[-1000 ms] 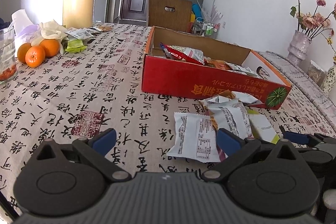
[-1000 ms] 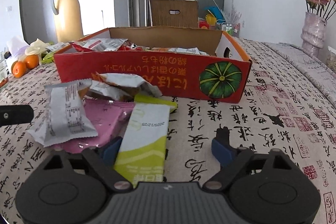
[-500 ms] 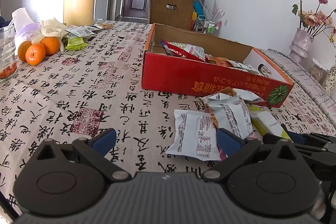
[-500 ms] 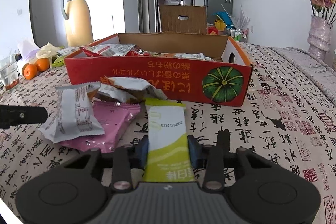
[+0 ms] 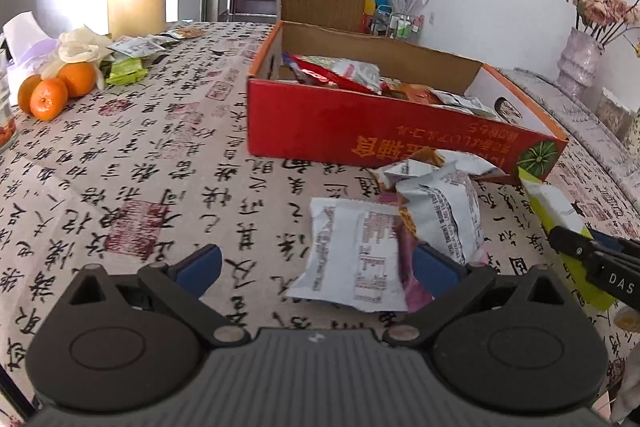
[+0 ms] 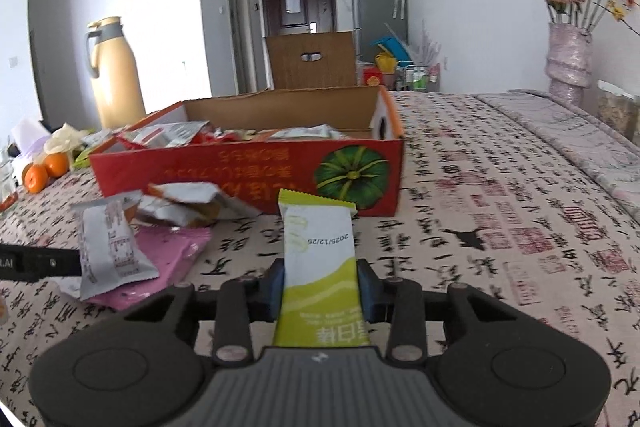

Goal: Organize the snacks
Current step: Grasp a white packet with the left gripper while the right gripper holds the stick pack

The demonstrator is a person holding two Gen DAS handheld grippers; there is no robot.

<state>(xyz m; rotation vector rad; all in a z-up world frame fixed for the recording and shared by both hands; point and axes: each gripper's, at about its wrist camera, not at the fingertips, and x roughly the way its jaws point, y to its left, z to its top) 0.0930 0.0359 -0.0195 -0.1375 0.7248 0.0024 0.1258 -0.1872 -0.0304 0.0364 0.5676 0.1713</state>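
Where calligraphy tablecloth [image 6: 500, 219] spreads, red box [image 6: 256, 167] sits, thermos [image 6: 110, 75] behind

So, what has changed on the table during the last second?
The right gripper closed on the green-and-white packet and lifted its far end towards the red box. The left gripper stays open over the white packet; that pile is unchanged.

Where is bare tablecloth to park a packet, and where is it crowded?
Bare cloth lies right of the red box, out toward the vase, and between the box's left end and the oranges. The loose packets crowd the strip in front of the box, and clutter surrounds the oranges.
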